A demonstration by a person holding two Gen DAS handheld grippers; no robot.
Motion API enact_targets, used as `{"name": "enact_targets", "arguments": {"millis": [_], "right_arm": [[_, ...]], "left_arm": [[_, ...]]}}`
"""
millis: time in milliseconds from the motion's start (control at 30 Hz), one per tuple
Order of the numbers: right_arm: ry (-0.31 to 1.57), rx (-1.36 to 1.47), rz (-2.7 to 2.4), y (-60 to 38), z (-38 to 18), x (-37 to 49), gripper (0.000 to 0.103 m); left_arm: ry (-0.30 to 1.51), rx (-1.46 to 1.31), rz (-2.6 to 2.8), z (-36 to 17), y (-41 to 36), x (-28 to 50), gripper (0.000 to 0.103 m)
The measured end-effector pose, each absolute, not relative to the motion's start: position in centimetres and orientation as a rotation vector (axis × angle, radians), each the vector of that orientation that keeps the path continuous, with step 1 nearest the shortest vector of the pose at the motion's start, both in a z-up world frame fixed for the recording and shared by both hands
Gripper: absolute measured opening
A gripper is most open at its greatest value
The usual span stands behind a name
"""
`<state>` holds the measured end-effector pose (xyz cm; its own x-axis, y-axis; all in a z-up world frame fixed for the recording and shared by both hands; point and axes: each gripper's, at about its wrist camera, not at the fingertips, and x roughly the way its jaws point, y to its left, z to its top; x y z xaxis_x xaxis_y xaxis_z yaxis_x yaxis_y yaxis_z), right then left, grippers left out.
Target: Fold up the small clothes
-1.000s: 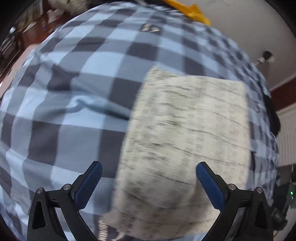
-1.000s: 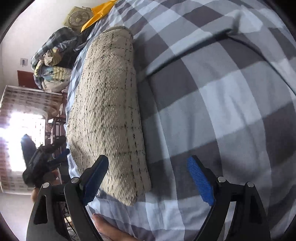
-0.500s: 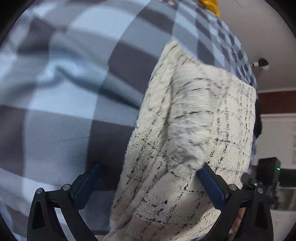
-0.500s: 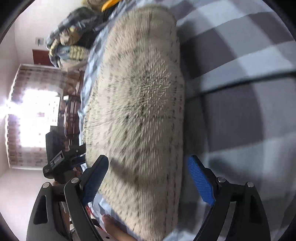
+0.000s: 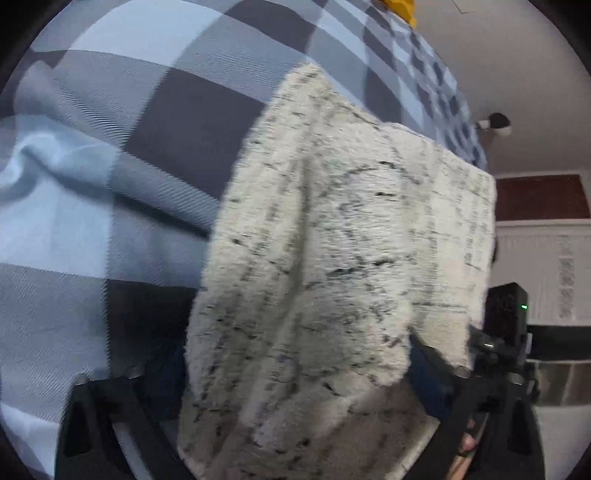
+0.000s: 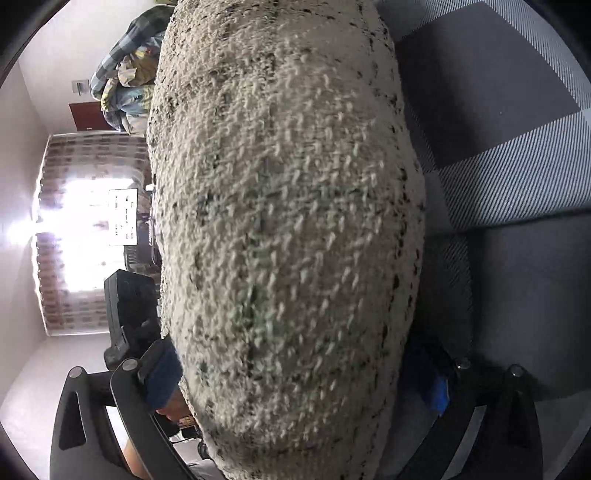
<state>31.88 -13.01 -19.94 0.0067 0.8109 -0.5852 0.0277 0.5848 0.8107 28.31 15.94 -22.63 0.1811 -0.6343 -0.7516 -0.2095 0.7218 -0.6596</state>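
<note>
A folded cream knit garment with thin black check lines lies on a blue and grey checked bedsheet. My left gripper is open, its jaws wide on either side of the garment's near end, which fills the gap between them. In the right wrist view the same garment fills the middle. My right gripper is open too, its blue-padded fingers straddling the garment's end. The other gripper and a hand show at the left.
A pile of other clothes sits at the far end of the bed. A yellow object lies at the bed's top edge. A bright curtained window is on the left. The bed's edge runs close behind the garment.
Both grippers have moved forward onto the garment, from beside or short of it to straddling its ends. The jaws have stayed wide apart.
</note>
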Motion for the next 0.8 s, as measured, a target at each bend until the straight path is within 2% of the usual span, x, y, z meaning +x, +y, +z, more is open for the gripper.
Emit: {"name": "enact_targets", "arguments": {"millis": [33,100,133,167,200,267,400,533,667,800], "right_arm": [[1.447,0.756,0.715,-13.1,-19.8,31.7,0.099],[1.445,0.736,0.696,-13.1,-19.2,31.8,0.078],[1.44,0.731,0.686,-13.4,-18.8,31.5,0.072],[1.431,0.735,0.686,-13.4,-18.3,31.5,0.06],[1.419,0.735,0.686,-13.6,-17.9,31.4,0.053],[1.374,0.717,0.682,-14.2,-16.1,30.7,0.046],[1.281,0.751,0.67,-17.4,-12.2,29.6,0.044],[1.239,0.768,0.615,-22.8,-9.0,29.5,0.044],[1.213,0.762,0.49,-28.7,-8.2,29.4,0.044],[1.247,0.794,0.37,-32.4,-11.5,29.2,0.044]], "left_arm": [[1.388,-0.795,-0.39,-22.5,15.7,28.4,0.049],[1.38,-0.774,-0.381,-21.5,15.3,28.4,0.042],[1.367,-0.747,-0.379,-20.9,14.9,28.4,0.036],[1.352,-0.733,-0.379,-20.3,14.6,28.2,0.034],[1.33,-0.725,-0.379,-19.4,14.1,28.2,0.032],[1.295,-0.737,-0.391,-17.9,13.6,27.7,0.03],[1.2,-0.748,-0.493,-14.2,10.3,27.9,0.03],[1.157,-0.721,-0.581,-12.9,4.6,29.3,0.03],[1.173,-0.656,-0.588,-14.9,-1.4,31.5,0.03],[1.227,-0.542,-0.537,-17.9,-5.4,33.6,0.03]]}}
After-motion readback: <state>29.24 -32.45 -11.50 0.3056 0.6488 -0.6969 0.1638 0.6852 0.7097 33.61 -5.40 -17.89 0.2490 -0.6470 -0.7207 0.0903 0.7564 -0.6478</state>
